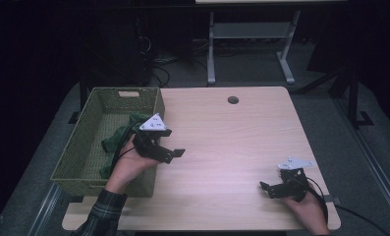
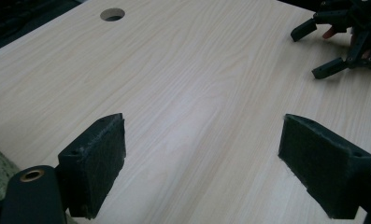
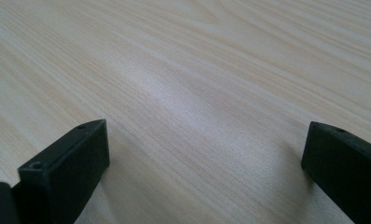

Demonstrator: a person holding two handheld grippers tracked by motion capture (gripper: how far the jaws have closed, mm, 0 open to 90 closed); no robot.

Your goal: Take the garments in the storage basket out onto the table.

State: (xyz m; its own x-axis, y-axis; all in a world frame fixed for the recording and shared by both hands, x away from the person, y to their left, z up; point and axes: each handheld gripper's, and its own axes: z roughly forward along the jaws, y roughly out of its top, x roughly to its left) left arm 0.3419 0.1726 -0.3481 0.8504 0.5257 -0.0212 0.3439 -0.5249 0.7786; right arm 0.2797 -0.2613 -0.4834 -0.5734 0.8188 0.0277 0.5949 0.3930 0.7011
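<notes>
My left gripper hangs open just right of a green woven basket, its jaws pointing out over the light wooden table. Dark green cloth lies inside the basket, partly hidden by my hand. Seen from the left gripper view, the left gripper holds nothing between its wide-apart padded jaws. My right gripper rests low near the table's front right corner, open and empty. The right gripper view has the right gripper close above bare wood.
A round cable hole sits near the table's far edge, also seen as the hole in the left gripper view. The other hand's gripper shows at that view's upper right. Desk legs and cables stand on the floor beyond.
</notes>
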